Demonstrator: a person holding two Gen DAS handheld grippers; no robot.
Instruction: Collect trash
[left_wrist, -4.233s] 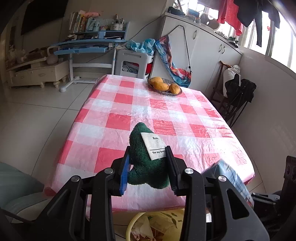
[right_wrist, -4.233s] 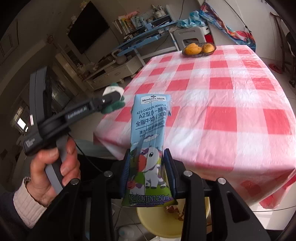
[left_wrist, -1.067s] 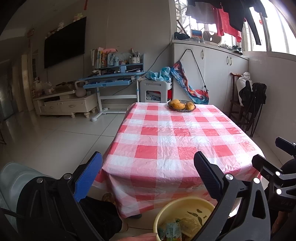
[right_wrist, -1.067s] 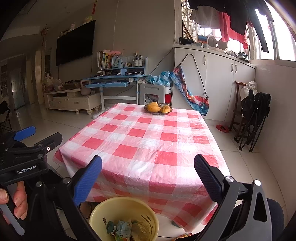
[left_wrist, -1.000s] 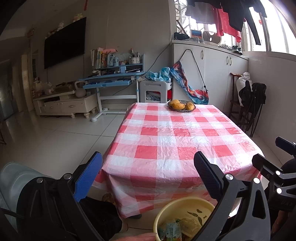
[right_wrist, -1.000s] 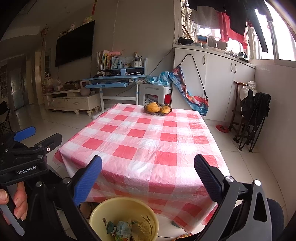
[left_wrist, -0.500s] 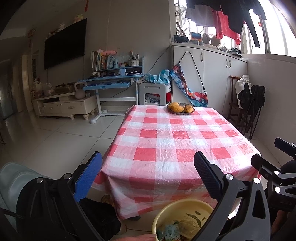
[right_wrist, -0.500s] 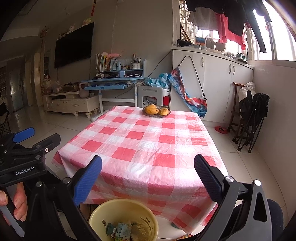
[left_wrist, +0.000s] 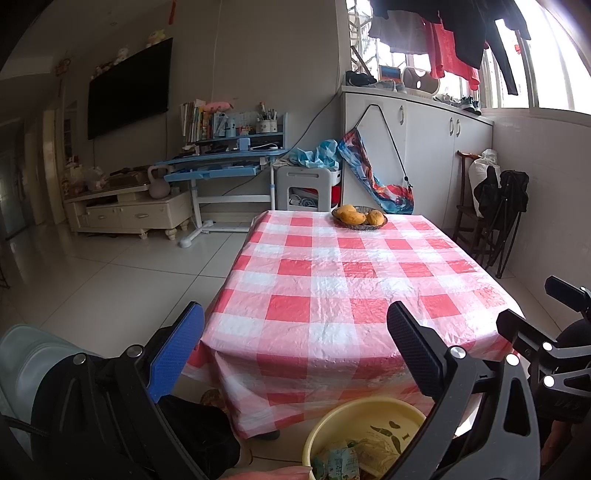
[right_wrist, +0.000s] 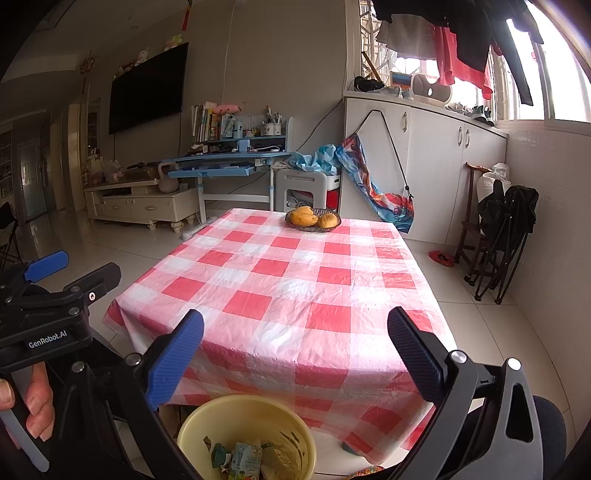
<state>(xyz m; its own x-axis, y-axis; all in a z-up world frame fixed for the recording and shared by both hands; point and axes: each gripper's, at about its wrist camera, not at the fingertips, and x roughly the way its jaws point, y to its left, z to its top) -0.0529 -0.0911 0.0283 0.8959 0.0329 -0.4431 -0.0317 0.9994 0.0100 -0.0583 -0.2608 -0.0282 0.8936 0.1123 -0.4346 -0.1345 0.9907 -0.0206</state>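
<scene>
I hold both tongs wide open and empty: left tongs (left_wrist: 291, 347), right tongs (right_wrist: 295, 350). The trash (right_wrist: 245, 459) lies in the yellow bucket (right_wrist: 192, 424) directly below them, nearer my right. The checkered table (right_wrist: 295, 280) ahead holds only a fruit bowl (right_wrist: 313, 220).

Glossy crinkled tablecloth (left_wrist: 332, 280) (plastic-looking)

both wrist views face table (left_wrist: 332, 280), share bin (right_wrist: 207, 417)
</scene>
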